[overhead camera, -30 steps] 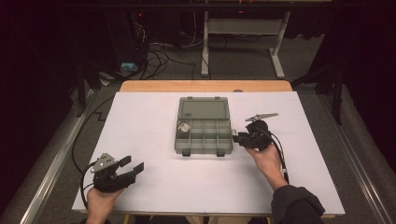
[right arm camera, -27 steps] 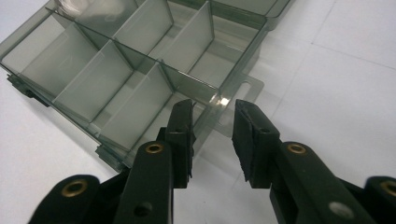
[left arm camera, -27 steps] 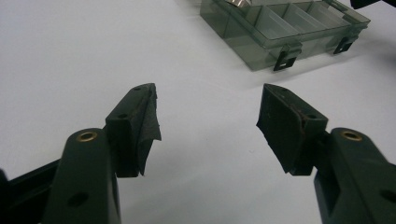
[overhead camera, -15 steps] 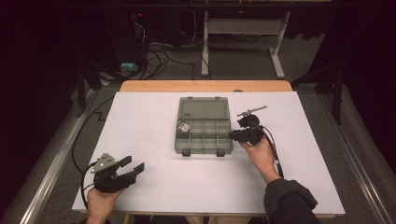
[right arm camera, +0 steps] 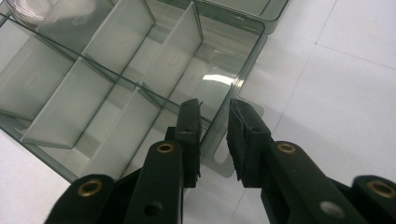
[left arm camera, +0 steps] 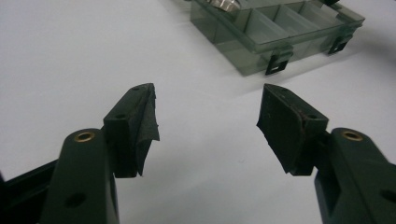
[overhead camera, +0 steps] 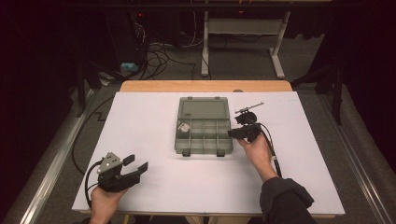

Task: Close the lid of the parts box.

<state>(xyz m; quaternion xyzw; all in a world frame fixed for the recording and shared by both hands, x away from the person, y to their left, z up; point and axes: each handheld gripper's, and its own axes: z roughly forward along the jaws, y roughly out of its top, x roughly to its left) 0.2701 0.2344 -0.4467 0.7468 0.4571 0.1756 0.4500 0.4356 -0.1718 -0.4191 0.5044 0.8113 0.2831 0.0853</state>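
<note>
Sitting on the white sheet that covers the bench [overhead camera: 140,121] is a smoky see-through organizer box [overhead camera: 204,133], roughly mid-bench toward the far edge. Its lid is flipped open and lies flat behind the tray, and the tray is split by thin walls into a grid of small compartments. Two dark latches hang off the box's near edge. One compartment, at the box's far left corner, has a small silvery round thing [overhead camera: 185,127] in it; it's too small and shiny to say what it is, and in the left gripper view it's cut off by the top edge.

Right gripper [overhead camera: 237,132] is at the box's right side, the hand behind it. In the right gripper view its jaws straddle the box's side wall and a clear tab [right arm camera: 223,158] sticking out from it, one jaw inside the corner compartment and one outside. They've just been closing in, with the wall between them, but there's a sliver of gap on each side, so I can't tell if the pads are actually pinching the plastic. Past that gripper lies a thin metal tool [overhead camera: 249,108], hard to make out.

Left gripper [overhead camera: 135,166] is well apart from the box, near the front-left of the bench, jaws spread wide with nothing between them.
</note>
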